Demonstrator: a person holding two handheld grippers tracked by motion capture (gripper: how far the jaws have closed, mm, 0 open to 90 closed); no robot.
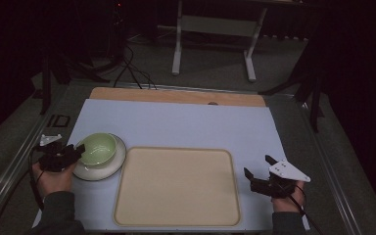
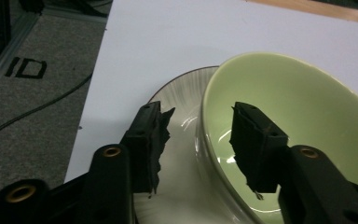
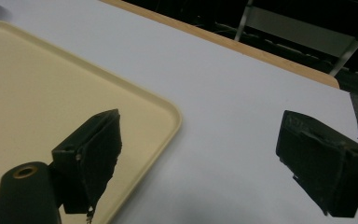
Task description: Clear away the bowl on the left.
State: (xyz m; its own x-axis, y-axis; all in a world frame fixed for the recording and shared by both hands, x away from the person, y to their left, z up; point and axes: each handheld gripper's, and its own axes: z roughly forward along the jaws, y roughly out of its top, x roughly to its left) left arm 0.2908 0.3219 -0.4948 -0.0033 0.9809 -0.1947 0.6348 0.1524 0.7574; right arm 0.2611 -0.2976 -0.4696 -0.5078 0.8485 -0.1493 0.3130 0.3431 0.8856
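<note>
The left gripper point(image 2: 200, 140) straddles the near rim of the bowl point(image 2: 298, 116), one jaw inside and one outside over the plate point(image 2: 186, 100); the jaws stand half-wide and whether the pads press the rim cannot be told. The bowl sits on the plate, left of the tray point(image 1: 176, 186). The right gripper point(image 3: 200, 154) hovers wide beside the tray's right edge, holding nothing, above the table point(image 1: 186, 122).

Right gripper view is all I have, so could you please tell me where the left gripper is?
Observer: The left gripper is at the green bowl, with one jaw inside the rim and one outside.
Operator: Thank you. Is the bowl on the tray?
Observer: No, it sits on a white plate left of the tray.
Operator: Are the jaws pressing on the rim?
Observer: Not yet; the left gripper view shows a gap beside the outer jaw.
</note>
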